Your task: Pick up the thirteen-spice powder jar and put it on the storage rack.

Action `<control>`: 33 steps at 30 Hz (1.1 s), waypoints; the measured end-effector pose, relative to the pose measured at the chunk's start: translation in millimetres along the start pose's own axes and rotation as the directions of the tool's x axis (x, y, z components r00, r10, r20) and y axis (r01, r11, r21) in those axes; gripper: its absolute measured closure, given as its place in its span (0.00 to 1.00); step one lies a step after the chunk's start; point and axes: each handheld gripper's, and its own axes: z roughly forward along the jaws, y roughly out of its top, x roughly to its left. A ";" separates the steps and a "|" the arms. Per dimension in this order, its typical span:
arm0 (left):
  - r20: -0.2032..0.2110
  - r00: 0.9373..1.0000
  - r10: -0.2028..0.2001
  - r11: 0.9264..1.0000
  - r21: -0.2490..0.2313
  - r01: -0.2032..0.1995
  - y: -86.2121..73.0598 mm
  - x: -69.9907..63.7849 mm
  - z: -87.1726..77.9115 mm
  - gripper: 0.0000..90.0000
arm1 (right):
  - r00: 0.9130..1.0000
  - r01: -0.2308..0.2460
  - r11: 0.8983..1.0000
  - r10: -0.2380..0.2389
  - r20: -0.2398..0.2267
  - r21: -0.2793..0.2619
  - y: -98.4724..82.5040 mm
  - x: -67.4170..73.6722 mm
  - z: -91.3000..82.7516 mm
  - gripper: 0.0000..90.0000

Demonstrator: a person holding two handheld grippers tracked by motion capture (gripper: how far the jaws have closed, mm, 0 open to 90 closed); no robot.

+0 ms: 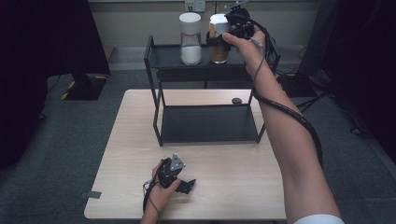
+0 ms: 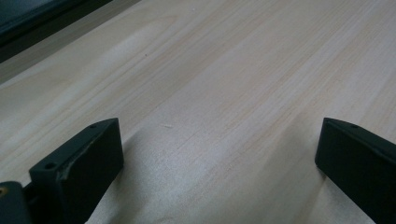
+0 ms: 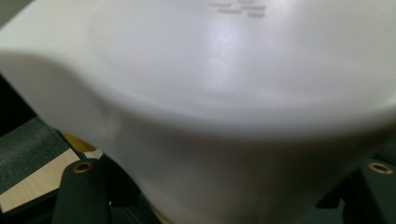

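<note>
The right gripper [image 1: 223,41] stands clamped on the upright brown jar [image 1: 218,50] (white-lidded) atop the rack [image 1: 154,63], right of the white jar [image 1: 190,46].

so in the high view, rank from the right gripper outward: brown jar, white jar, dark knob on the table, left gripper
1. brown jar, in its jaws, top shelf
2. white jar, beside it to the left
3. dark knob, on the table below
4. left gripper, near table edge
</note>
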 end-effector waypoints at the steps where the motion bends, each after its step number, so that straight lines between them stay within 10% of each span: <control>1: 0.000 1.000 0.000 1.000 0.000 0.000 0.0 0.0 0.0 0.00 | 1.000 0.003 1.000 -0.003 0.000 0.004 0.2 0.2 0.2 0.32; 17: 0.000 1.000 0.001 1.000 0.000 -0.001 0.0 0.1 0.0 0.00 | 0.999 0.036 0.999 -0.037 0.028 0.032 -6.5 17.2 6.9 0.04; 33: -0.002 1.000 -0.002 1.000 0.000 0.002 0.0 -0.4 -0.2 0.00 | 0.998 0.011 1.000 -0.011 0.067 -0.003 -32.5 32.3 -8.0 0.01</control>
